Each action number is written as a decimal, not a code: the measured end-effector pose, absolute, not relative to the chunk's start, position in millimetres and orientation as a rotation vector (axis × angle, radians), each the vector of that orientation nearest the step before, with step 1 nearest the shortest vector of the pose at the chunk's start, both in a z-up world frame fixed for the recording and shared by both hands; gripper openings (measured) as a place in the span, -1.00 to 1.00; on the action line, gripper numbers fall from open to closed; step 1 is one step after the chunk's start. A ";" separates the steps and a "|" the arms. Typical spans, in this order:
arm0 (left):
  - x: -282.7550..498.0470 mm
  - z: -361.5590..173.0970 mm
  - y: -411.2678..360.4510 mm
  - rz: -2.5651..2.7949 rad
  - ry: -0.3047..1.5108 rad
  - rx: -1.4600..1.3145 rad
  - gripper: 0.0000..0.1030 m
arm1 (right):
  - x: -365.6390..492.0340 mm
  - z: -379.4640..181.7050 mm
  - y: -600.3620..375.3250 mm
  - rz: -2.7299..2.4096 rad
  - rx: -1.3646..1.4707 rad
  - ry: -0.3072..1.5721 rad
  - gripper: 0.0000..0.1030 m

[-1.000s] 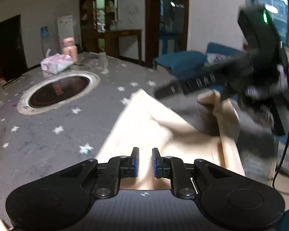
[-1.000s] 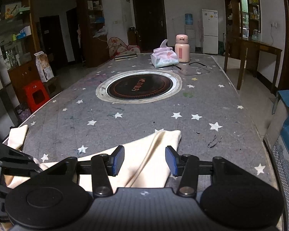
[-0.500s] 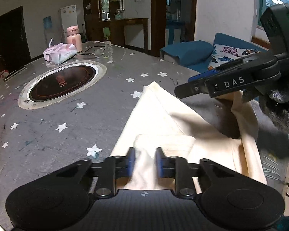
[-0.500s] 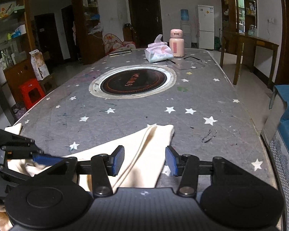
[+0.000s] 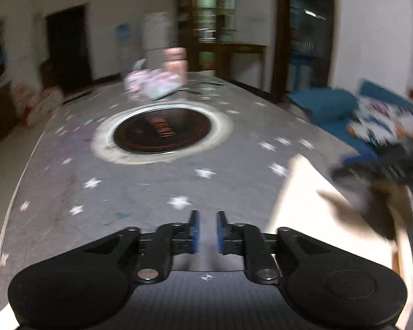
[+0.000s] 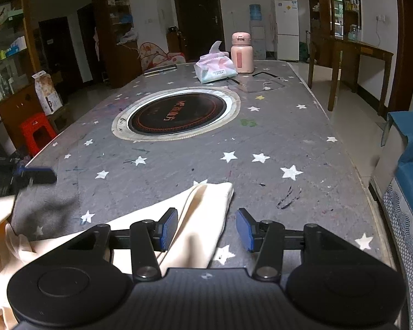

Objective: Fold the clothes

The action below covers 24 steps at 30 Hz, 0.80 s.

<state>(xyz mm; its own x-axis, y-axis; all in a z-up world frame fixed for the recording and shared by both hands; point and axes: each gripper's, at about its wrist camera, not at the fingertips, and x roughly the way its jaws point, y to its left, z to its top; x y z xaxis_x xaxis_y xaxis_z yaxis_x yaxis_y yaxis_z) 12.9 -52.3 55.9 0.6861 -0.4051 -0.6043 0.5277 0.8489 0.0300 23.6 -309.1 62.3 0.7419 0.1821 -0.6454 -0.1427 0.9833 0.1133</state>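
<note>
Left gripper (image 5: 205,229) fingers narrowly parted, empty; right gripper (image 6: 206,229) fingers spread over cream garment (image 6: 203,214); no legible writing.

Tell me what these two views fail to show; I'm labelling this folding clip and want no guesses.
- Cream garment: type unclear; both views cut it off at the edges, and the right tool body covers its near part.
- Left tool: left wrist view is motion-blurred, so the garment there is a smear.
- Right tool in the left view: a dark blur at the right edge.
- Print on the tissue pack: too small.
</note>
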 end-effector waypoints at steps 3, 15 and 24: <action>-5.2 49.7 -66.3 -0.628 0.630 0.218 -0.47 | 22.0 59.6 -308.0 0.180 0.060 0.720 -0.08; -1.8 31.2 -94.9 -0.736 0.718 0.248 -0.19 | 17.7 59.2 -309.9 0.181 0.065 0.716 -0.08; 1.1 38.5 -84.3 -0.698 0.617 0.250 -0.82 | 24.2 55.9 -311.2 0.177 0.052 0.732 -0.08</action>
<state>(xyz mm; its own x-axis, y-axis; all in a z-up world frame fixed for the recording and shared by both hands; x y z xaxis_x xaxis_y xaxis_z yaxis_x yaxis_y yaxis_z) 1.1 -84.3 38.5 0.5988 -0.5232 -0.6064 0.6661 0.7458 0.0143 24.2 -311.2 55.9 0.7298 0.1791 -0.6598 -0.1427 0.9837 0.1093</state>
